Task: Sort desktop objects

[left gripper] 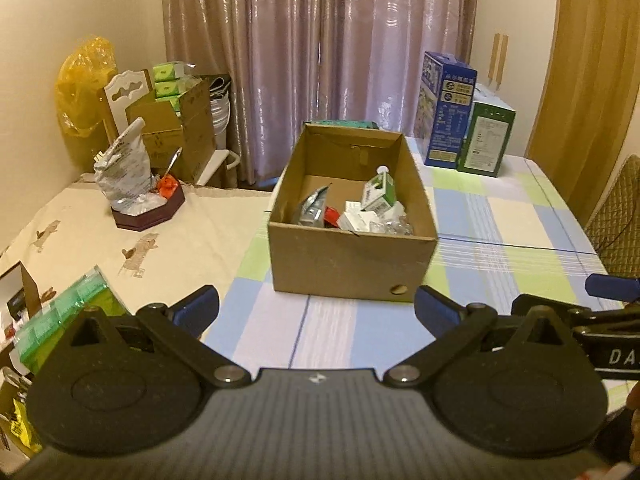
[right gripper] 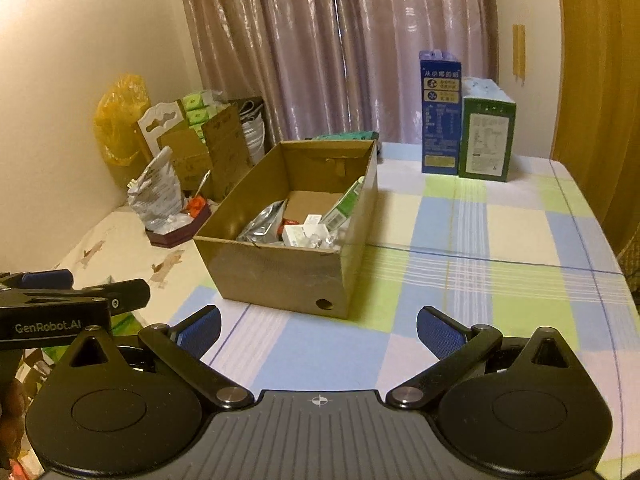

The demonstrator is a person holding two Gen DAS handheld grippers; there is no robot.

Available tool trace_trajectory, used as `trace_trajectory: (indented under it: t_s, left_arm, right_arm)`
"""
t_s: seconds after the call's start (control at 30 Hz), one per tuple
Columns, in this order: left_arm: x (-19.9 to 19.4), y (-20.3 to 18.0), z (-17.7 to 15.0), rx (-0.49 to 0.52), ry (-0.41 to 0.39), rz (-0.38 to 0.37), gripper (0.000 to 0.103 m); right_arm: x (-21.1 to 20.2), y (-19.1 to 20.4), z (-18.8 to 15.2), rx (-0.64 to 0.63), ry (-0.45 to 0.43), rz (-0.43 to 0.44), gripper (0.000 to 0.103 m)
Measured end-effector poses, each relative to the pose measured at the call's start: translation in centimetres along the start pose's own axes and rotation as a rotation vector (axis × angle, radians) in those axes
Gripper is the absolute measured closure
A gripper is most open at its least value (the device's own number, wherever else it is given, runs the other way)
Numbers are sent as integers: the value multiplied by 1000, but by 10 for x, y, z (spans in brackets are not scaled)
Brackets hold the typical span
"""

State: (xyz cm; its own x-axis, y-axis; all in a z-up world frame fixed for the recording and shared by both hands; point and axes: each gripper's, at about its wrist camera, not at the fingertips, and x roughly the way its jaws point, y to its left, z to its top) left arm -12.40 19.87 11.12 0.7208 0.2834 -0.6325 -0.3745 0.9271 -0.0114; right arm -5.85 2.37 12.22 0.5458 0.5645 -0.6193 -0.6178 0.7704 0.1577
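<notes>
**Open box of sorted items on a checked surface, both grippers empty**

The surface (left gripper: 500, 216), spread with a blue, green and cream checked cloth, carries an open brown cardboard box (left gripper: 352, 264) at centre. Inside the box lie a green-and-white carton (left gripper: 379, 194), a crumpled silver foil pouch (left gripper: 314, 208) and small white packets, possibly with clear wrapping. The left gripper (left gripper: 316, 308) and right gripper (right gripper: 318, 330) hover before the box, fingers spread apart, holding nothing.

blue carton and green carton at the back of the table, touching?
Touching, as far as it shows. In the right wrist view the blue carton and green carton stand side by side with no gap visible between them; the left wrist view shows the same.
</notes>
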Motion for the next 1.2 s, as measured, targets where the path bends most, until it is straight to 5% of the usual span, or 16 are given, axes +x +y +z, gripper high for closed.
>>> trace_trajectory:
  t_s: [0.47, 1.2]
  left_arm:
    - [-31, -14, -21, 20, -24, -19, 1]
    - [-37, 0, -30, 20, -27, 6, 1]
  right_arm:
    - [-40, 6, -24, 0, -61, -66, 2]
    - [-42, 12, -33, -5, -53, -52, 2]
